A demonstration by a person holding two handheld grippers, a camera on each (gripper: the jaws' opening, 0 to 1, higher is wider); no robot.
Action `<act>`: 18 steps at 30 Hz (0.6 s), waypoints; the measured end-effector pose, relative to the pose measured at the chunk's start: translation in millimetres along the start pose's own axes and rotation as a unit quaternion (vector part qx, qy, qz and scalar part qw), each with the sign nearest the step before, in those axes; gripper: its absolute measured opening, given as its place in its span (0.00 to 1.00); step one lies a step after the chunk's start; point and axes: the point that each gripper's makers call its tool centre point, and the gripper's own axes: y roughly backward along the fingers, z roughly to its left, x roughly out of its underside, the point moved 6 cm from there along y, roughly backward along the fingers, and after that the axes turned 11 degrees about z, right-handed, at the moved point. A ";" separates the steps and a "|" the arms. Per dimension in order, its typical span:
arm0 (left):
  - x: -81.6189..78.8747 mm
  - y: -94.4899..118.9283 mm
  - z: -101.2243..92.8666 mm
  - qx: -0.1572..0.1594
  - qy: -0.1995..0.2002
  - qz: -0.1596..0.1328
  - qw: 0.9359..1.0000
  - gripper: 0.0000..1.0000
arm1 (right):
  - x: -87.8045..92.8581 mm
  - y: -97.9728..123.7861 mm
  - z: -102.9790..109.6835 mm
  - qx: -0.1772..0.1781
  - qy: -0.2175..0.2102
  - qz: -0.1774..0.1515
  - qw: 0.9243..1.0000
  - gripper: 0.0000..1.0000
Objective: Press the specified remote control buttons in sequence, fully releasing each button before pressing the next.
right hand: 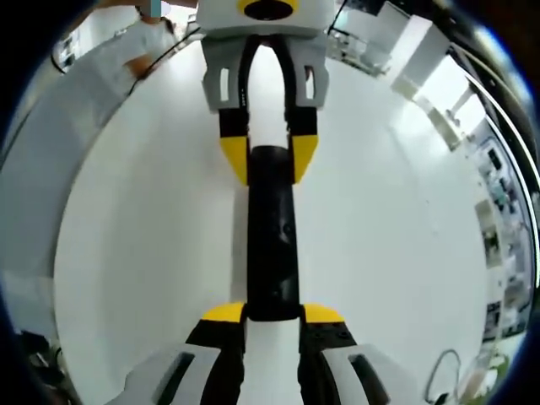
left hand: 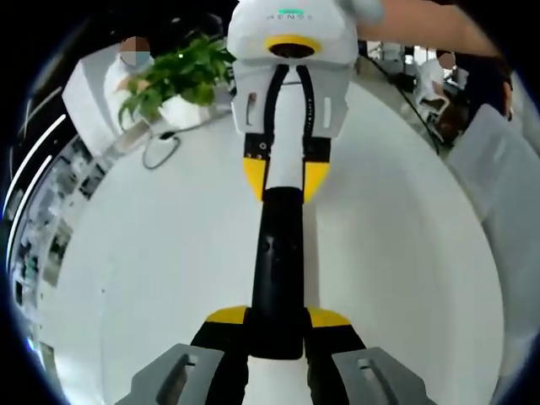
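White counter (left hand: 152, 278) spreads across both views, a bare round top in a bright workroom, and the black remote control (left hand: 276, 270) lies along the middle of each frame, held at its two ends.

Seen in the left gripper view, the left claw (left hand: 277, 325) rises from the bottom centre with its yellow-tipped jaws closed against the near end of the remote. In the upper centre of that frame the right claw (left hand: 285, 175) comes in from the top, its yellow tips pinching the far end. The right gripper view gives the mirror of this: the right claw (right hand: 272, 319) clamps the near end at the bottom centre, and the left claw (right hand: 270, 160) grips the far end in the upper centre. So the remote is bridged between the two claws, apart from or just over the counter; which of these I cannot tell.

My judgement is that the remote is a light, stiff plastic bar with a smooth, somewhat slippery shell. The narrow side edges near each end are the sound places to grip, leaving the button face free. Its buttons are too dark to make out, so any press needs care in aiming. One claw must let go to press, and the other then needs a firm hold or the counter beneath.

Further out, in the upper left of the left gripper view, a green potted plant (left hand: 173, 76) stands beside a looped cable (left hand: 160, 150) near the counter's edge.
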 end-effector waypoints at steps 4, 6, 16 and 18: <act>2.4 -1.5 3.3 -0.002 0.001 0.007 1.000 0.23 | -1.7 -3.8 -4.6 0.002 0.001 -0.002 1.000 0.20; 4.6 -3.3 8.7 -0.004 0.000 0.010 1.000 0.23 | -2.5 -6.5 -7.5 0.004 0.001 -0.002 1.000 0.20; 4.5 -5.6 10.8 -0.008 -0.004 0.032 0.999 0.23 | -4.2 -16.8 -19.0 0.014 0.006 0.005 1.000 0.20; 7.1 -8.8 15.0 -0.008 -0.006 0.038 0.999 0.23 | -5.3 -18.3 -21.4 0.015 0.007 0.006 1.000 0.20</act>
